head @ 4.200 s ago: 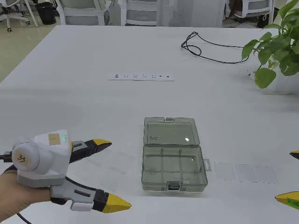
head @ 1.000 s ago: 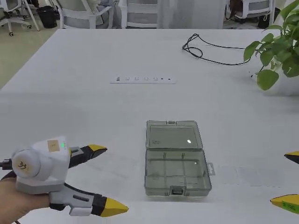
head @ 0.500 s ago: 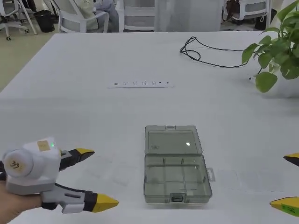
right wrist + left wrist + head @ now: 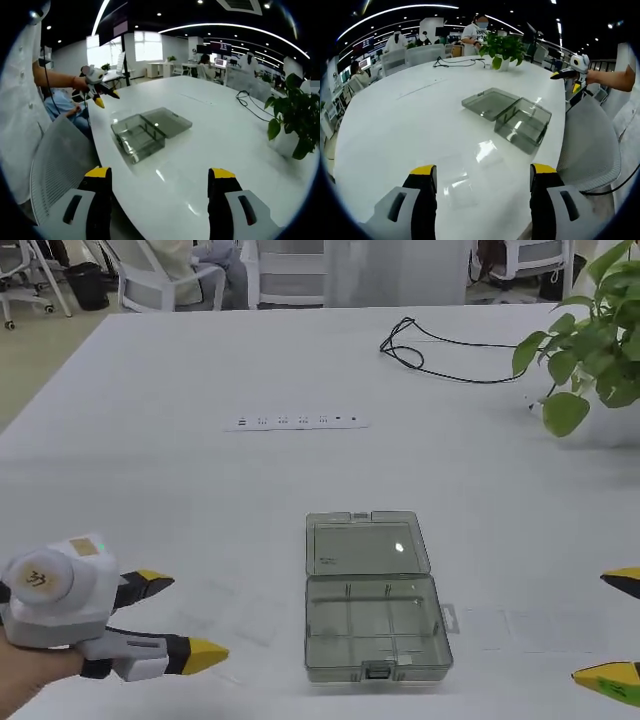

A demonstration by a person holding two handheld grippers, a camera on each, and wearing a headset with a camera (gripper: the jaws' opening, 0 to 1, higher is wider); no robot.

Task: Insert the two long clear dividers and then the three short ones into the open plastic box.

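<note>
The open smoky plastic box [image 4: 375, 628] lies at the table's middle, its lid [image 4: 365, 543] folded flat behind it. Faint lines cross its inside; I cannot tell ribs from dividers. Clear dividers [image 4: 243, 617] lie flat left of the box, and more clear dividers [image 4: 540, 628] lie to its right. My left gripper [image 4: 178, 618] hovers open and holding nothing at the lower left, short of the left dividers [image 4: 487, 150], with the box [image 4: 522, 120] farther ahead. My right gripper [image 4: 614, 630] is open at the right edge, facing the box [image 4: 137, 137].
A potted plant [image 4: 590, 350] stands at the far right and a black cable [image 4: 440, 350] lies beside it. A white strip [image 4: 295, 422] lies beyond the box. Chairs line the table's far edge. Bare tabletop surrounds the box.
My left gripper has drawn back to the left, away from the box, still open. The right gripper has hardly moved. The head camera has tilted.
</note>
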